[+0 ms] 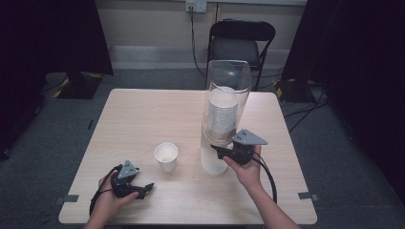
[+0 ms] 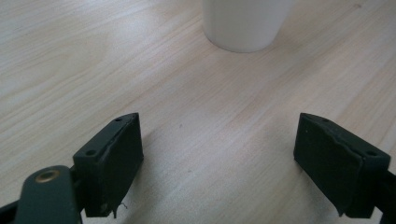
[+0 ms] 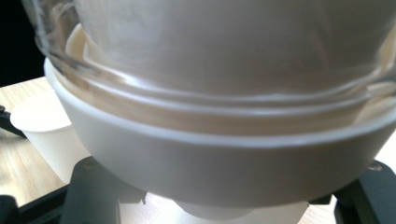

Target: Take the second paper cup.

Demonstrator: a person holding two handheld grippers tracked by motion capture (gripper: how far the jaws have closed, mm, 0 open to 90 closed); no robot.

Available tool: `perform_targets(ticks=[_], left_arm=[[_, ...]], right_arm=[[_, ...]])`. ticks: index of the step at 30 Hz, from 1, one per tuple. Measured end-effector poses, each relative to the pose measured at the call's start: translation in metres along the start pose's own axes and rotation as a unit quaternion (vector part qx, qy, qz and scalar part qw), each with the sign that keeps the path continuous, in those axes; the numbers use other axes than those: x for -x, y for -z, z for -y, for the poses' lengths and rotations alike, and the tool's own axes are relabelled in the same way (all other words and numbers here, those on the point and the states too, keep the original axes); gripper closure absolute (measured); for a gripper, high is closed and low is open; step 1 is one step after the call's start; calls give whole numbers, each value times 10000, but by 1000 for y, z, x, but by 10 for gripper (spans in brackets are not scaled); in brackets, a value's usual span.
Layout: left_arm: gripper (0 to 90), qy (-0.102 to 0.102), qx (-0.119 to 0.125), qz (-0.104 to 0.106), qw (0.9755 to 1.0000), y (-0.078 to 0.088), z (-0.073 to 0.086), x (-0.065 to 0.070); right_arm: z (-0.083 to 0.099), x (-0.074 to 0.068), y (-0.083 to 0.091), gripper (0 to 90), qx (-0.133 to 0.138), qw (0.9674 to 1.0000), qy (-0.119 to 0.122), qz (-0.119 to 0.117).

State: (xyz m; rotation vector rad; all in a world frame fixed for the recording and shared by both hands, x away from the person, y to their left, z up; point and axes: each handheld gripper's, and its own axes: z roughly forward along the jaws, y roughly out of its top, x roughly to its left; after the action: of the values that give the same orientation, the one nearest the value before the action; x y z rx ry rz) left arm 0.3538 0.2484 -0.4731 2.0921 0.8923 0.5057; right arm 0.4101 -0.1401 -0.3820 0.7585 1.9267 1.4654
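The high view looks forward and down from the person's side, taking in the whole bench, a chair and the far wall. The left gripper view sits low over the bench top, facing a paper cup close ahead. The right gripper view is pressed close to the cup dispenser, looking slightly upward. All three views share that cup.
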Motion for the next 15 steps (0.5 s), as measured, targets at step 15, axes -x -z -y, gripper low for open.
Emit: perform_targets(ticks=[15], left_arm=[[152,3,2,1,10000,0,0,0]], right_arm=[[0,0,0,337,-67,9999,90,0]])
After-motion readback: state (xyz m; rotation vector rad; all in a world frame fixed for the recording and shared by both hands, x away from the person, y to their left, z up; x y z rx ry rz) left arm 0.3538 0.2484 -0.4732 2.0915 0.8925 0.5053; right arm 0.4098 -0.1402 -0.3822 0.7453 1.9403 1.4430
